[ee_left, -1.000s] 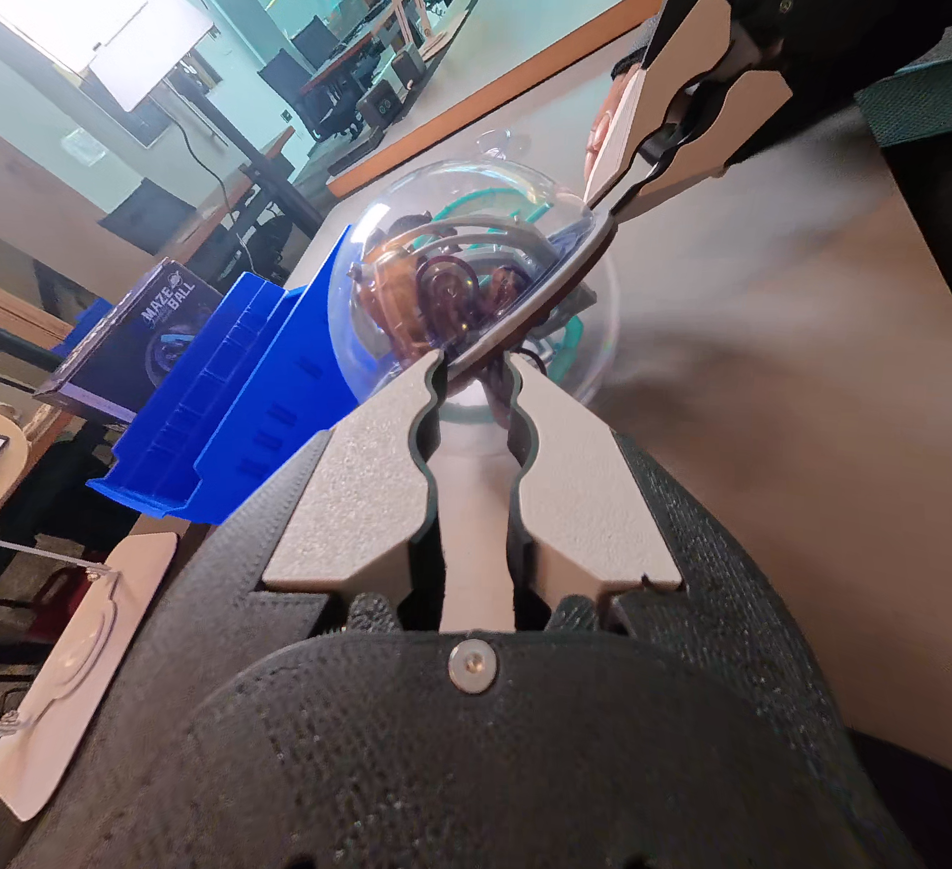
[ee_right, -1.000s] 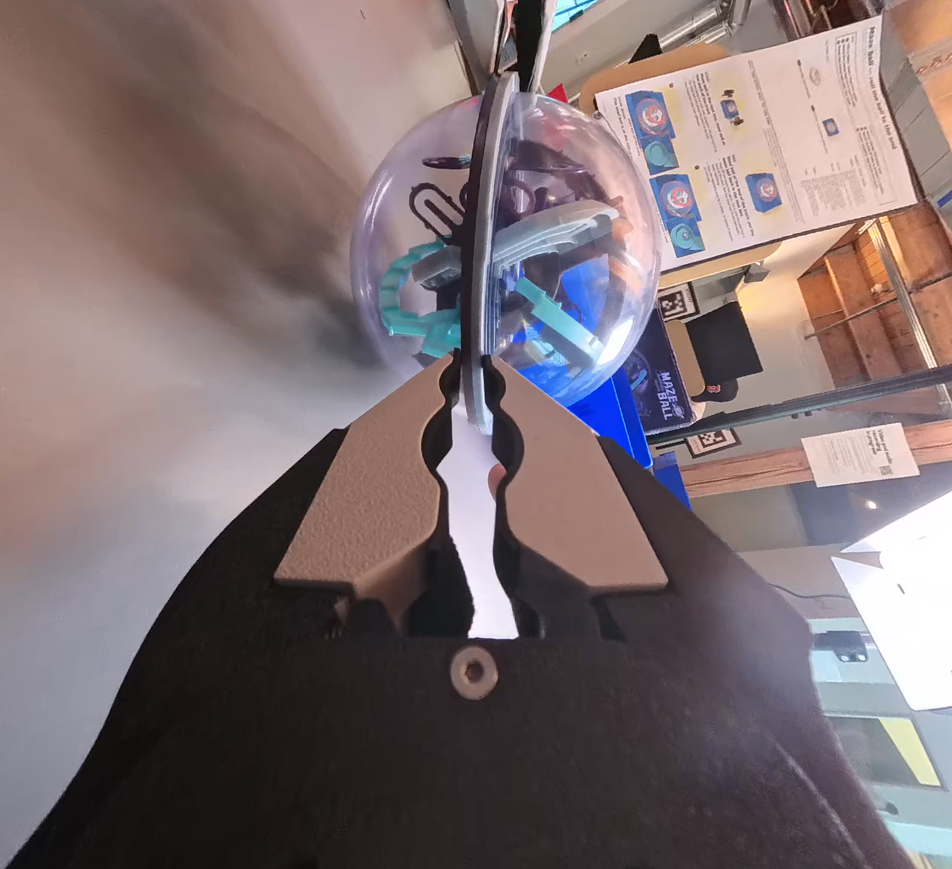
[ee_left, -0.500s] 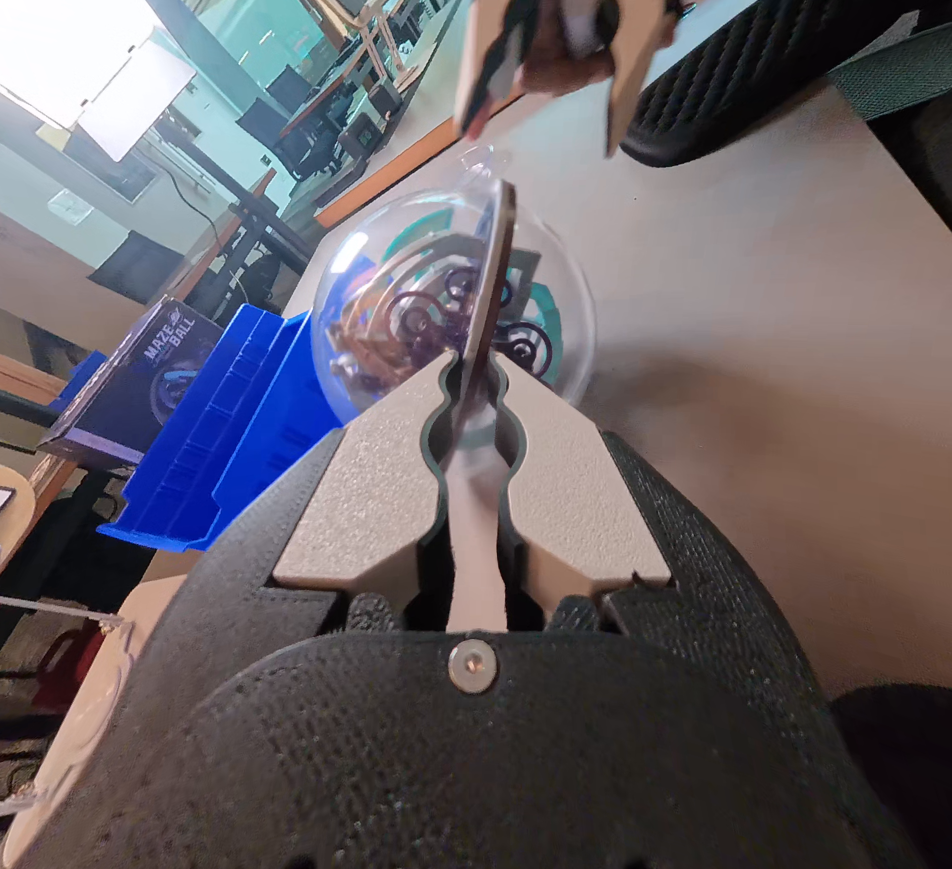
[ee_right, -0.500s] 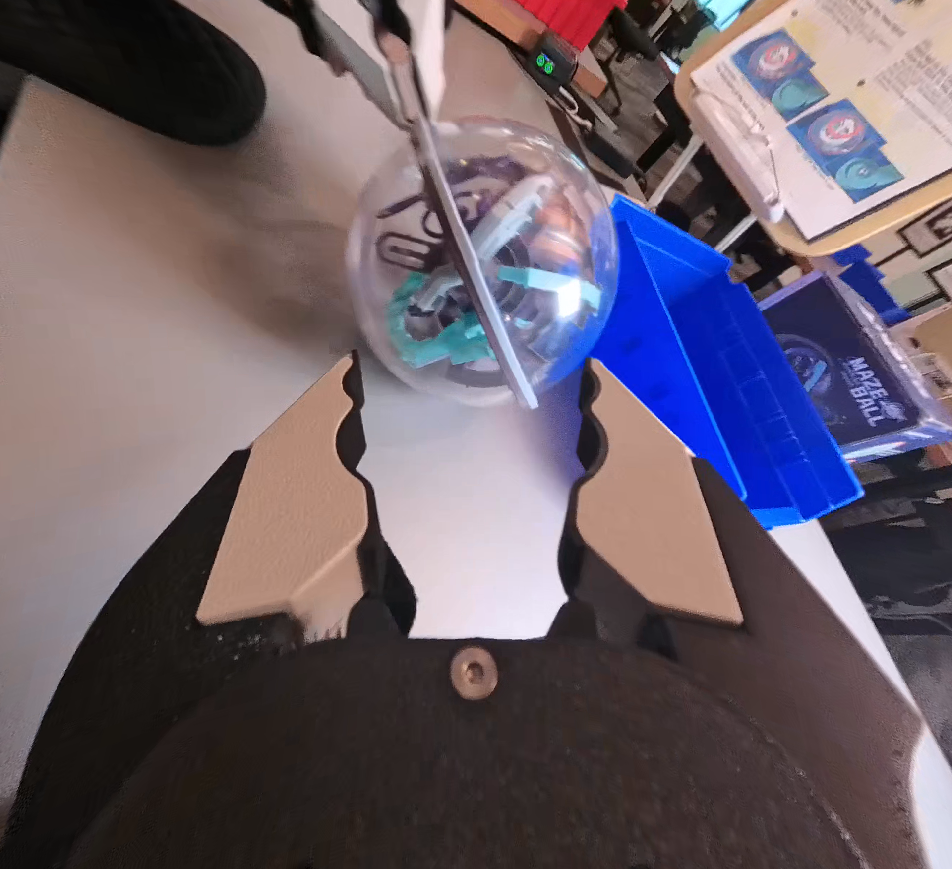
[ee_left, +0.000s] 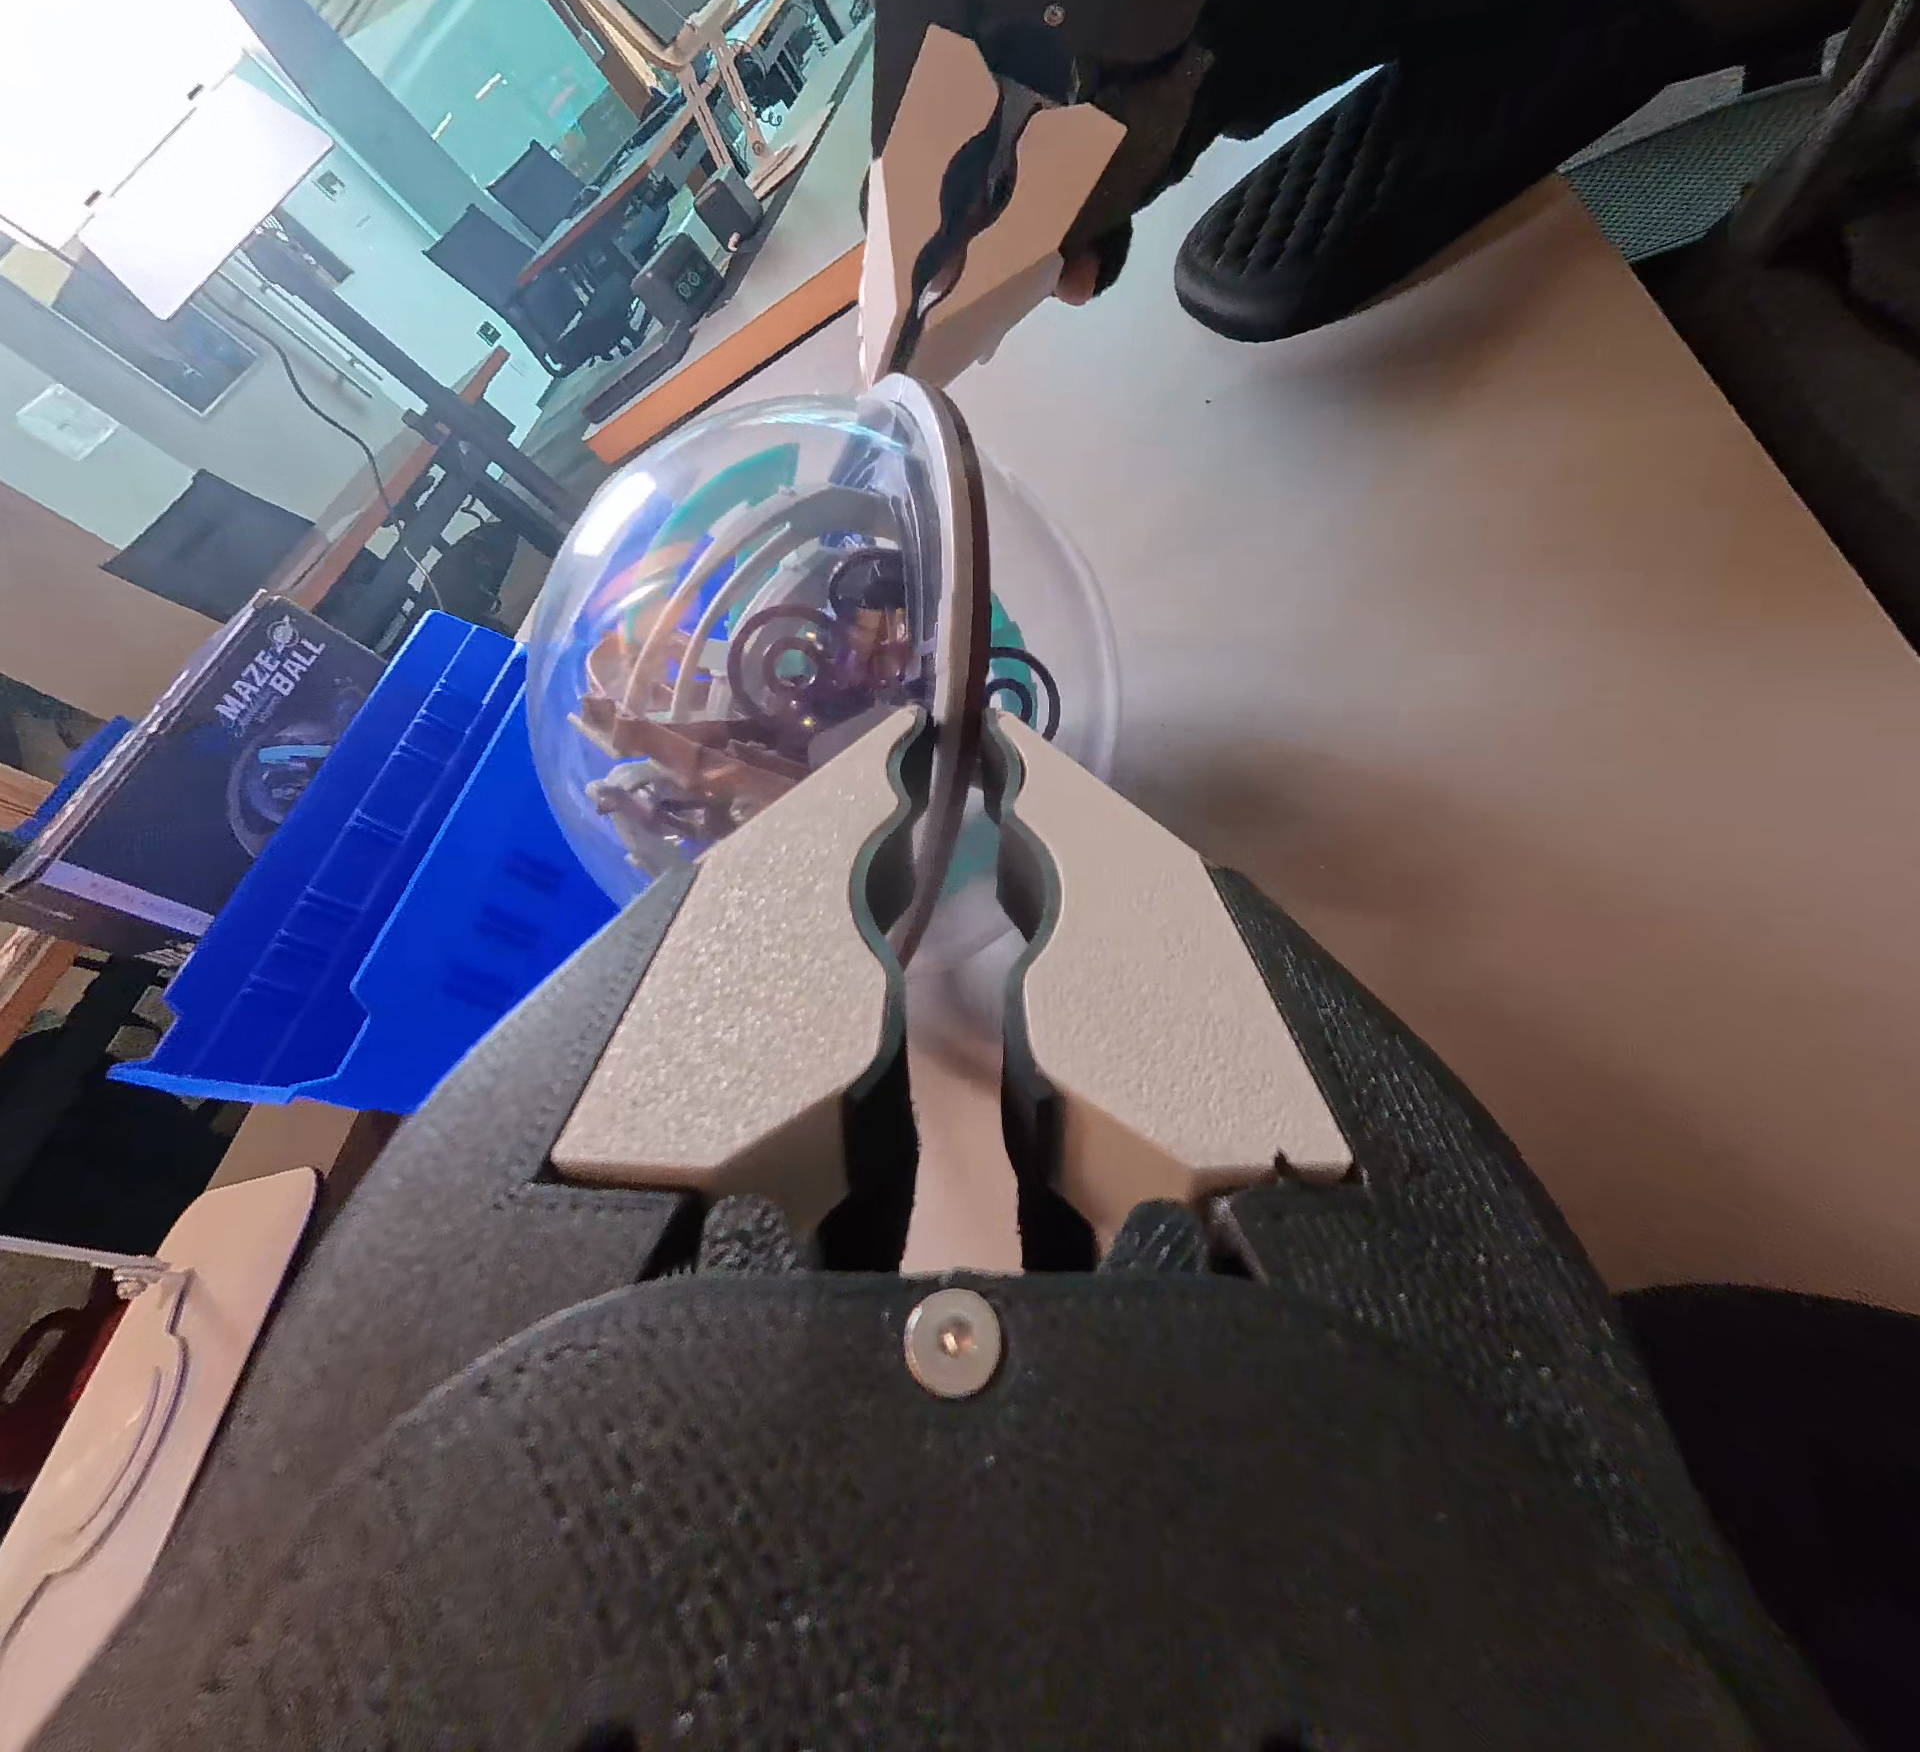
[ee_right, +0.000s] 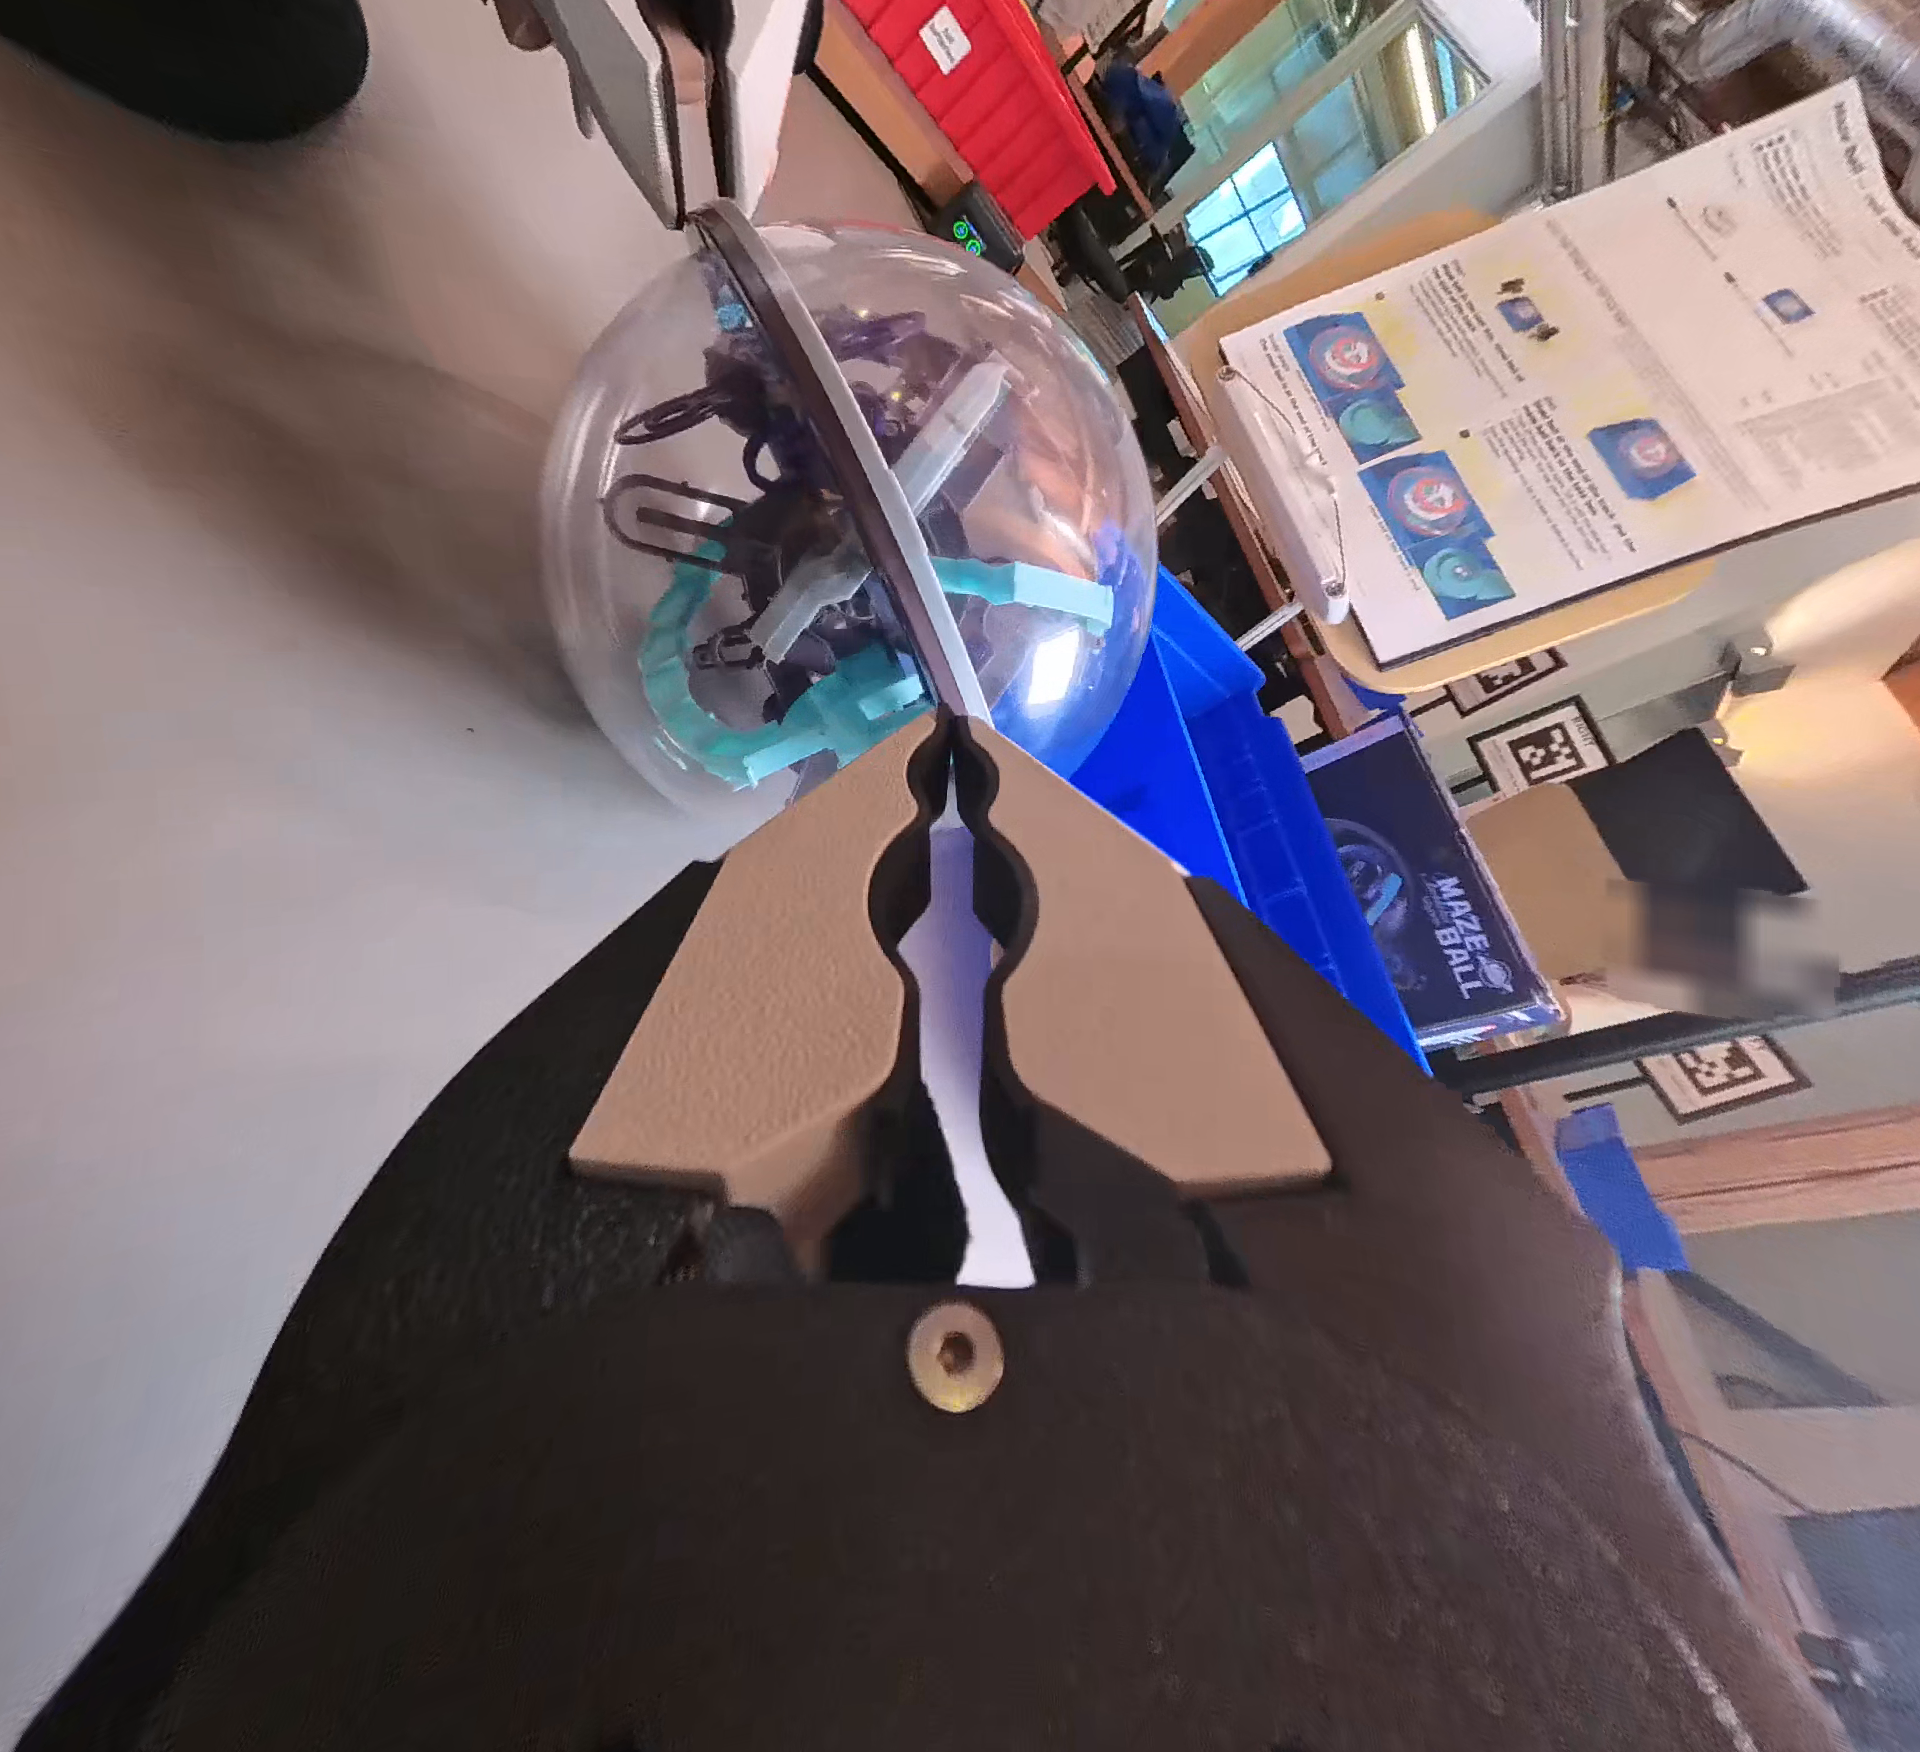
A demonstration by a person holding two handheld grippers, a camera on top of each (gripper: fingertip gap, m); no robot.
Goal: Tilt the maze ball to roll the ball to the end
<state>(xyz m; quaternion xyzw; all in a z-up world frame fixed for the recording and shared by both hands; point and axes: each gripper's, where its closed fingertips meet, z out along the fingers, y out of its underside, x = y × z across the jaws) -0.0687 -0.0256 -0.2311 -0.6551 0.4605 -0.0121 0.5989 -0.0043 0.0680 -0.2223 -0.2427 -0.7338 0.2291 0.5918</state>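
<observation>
The left tongs (ee_left: 951,746) and the right tongs (ee_right: 954,752) are both pinching the maze ball's (ee_right: 847,518) rim, ball between them. Tilting slowly is best, both squeezing tight.

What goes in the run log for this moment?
maze ball: held above table | left gripper: shut on rim | right gripper: shut on rim opposite

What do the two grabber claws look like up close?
Both look alike. The left gripper has two flat beige fingers with wavy, scalloped inner edges, set in a rough-textured black plastic body with one round silver screw in the middle. The right gripper has tan fingers of the same shape, a smoother black body and a brass-coloured screw. No cables show.
</observation>
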